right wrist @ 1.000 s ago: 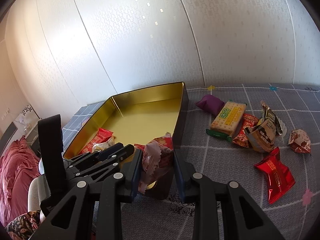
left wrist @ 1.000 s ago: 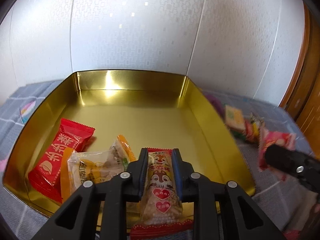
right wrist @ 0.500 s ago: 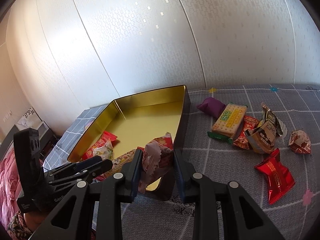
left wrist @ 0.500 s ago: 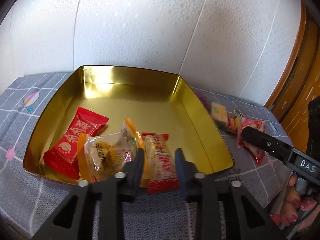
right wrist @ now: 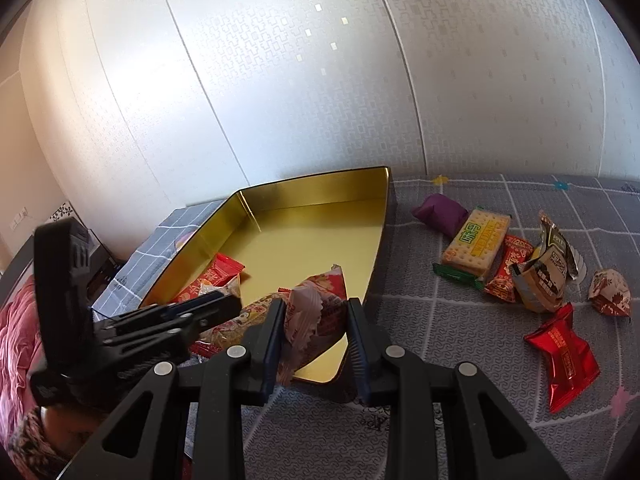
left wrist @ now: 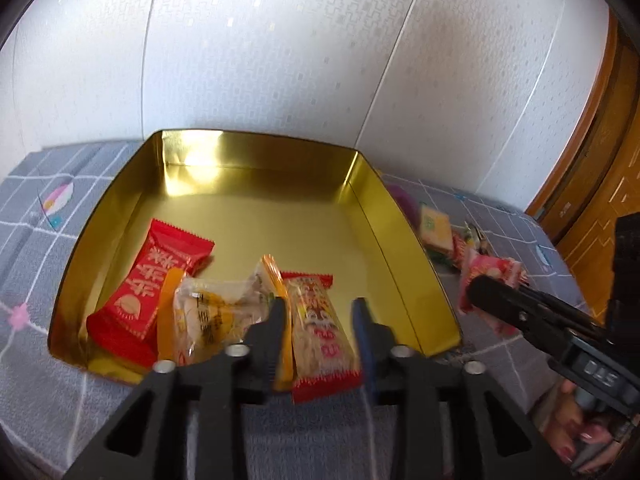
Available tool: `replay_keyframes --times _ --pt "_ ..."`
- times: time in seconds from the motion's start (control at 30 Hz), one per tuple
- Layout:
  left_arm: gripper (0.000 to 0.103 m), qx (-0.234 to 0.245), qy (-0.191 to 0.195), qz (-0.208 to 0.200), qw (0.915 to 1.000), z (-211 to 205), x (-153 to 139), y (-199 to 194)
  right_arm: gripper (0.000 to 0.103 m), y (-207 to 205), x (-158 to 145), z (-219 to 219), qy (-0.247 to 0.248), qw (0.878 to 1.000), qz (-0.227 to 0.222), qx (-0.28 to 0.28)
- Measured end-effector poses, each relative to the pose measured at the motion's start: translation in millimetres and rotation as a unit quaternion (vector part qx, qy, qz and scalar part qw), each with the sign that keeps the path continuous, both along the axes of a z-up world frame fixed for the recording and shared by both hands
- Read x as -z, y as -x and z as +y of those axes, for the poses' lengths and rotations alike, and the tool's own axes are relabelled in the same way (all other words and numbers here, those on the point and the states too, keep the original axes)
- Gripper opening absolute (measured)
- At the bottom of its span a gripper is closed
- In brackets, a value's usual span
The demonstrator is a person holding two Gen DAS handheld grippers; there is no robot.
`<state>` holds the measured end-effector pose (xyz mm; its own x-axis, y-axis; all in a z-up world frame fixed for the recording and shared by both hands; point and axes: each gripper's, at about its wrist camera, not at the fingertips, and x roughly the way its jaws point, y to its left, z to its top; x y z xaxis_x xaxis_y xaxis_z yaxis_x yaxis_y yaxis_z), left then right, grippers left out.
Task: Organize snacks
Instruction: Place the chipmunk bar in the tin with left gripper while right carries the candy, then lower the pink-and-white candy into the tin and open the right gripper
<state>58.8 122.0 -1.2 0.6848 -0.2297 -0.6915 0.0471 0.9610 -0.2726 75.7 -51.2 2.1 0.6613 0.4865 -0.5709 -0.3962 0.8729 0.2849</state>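
tin: gold tin (left wrist: 376,216) is sitting open on the grey checked cover (right wrist: 460,360); we are counting three snacks inside, all bunched at its near end.
in tin, left: red packet (left wrist: 148,292) is lying flat by the left wall.
in tin, middle: clear packet with orange ends (left wrist: 216,316) is leaning partly over the red one.
in tin, right: squirrel-print bar (left wrist: 320,328) is lying with its near end over the tin's front edge, blurred.
left gripper: left gripper (left wrist: 320,332) is hovering over that front edge; its fingers are opening, standing apart either side of the bar and, as far as we are seeing, not pressing it. We are judging this drop as done.
right gripper: right gripper (right wrist: 314,332) is holding just outside the tin's near right corner, fingers clamped on a pink-and-red wrapped snack (right wrist: 316,316). We are reading this as the next one going in.
loose, right of tin: purple pouch (right wrist: 440,212), cracker pack (right wrist: 476,244), small red candy (right wrist: 508,268), brown sachets (right wrist: 548,268), pale wrapped sweet (right wrist: 610,292) and shiny red packet (right wrist: 564,352) are all lying on the cover.
progress: we are judging roughly a third done; three are in, one is in hand, about six are waiting.
left to do: we are still needing to drop the held snack, then clear the loose pile.
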Motion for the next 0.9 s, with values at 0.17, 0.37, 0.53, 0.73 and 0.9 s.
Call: replay_keyframes --times 0.17,0.37,0.53,0.73,0.9 --pt "0.050 0.019 0.005 0.029 0.9994 -0.9 1.2 12.3 0.031 -0.6 1.5 0.4 -0.006 1.000 0.005 -0.001" --pt "0.025 0.036 -0.005 0.027 0.9990 -13.8 3.6 8.8 0.031 -1.5 1.4 -0.9 -0.006 1.000 0.007 0.002" --pt "0.009 0.020 -0.031 0.023 0.9991 -17.7 9.7 -10.7 0.031 -2.3 1.5 0.0 -0.004 1.000 0.008 0.004" --pt "0.017 -0.009 -0.030 0.016 0.9994 -10.6 23.2 -19.5 0.031 -7.2 2.7 10.1 0.010 1.000 0.011 -0.004" --pt "0.076 -0.024 -0.019 -0.026 0.9992 -9.9 13.6 -4.0 0.031 -21.4 5.6 27.4 0.035 0.999 0.020 -0.017"
